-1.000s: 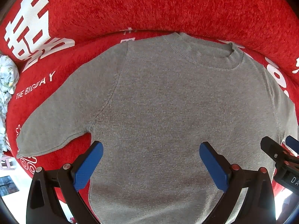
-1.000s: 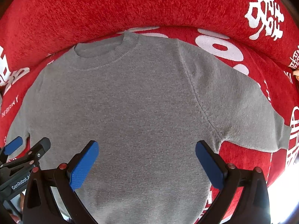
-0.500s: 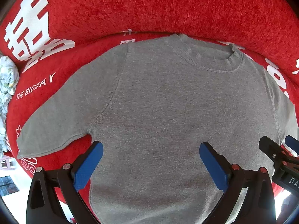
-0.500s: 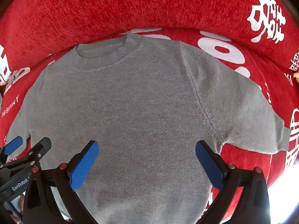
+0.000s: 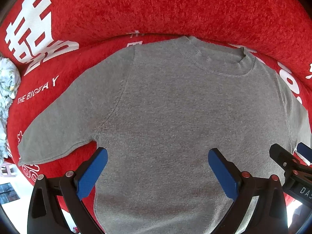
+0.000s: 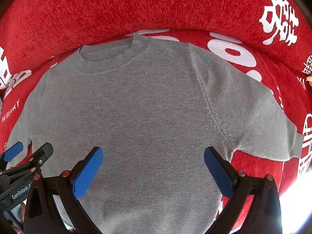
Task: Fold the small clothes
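We see a grey sweater (image 5: 175,117) of soft knitted cloth, matt and slightly fuzzy, with a ribbed knit collar (image 5: 216,66) and stitched seams at the shoulders. It lies on a red cover (image 5: 156,9) of coarse, nubby chenille-like cloth, also matt, with white printed lettering (image 5: 37,91) that looks flatter than the pile around it. The left gripper (image 5: 158,172) and the right gripper (image 6: 153,170) have black plastic fingers (image 5: 64,200) with a faint sheen, small shiny red-capped rivets (image 5: 69,174), and blue pads (image 6: 86,173) with a fine dimpled, rubbery texture. At the cover's left edge we see crumpled floral-printed cloth (image 5: 7,81).
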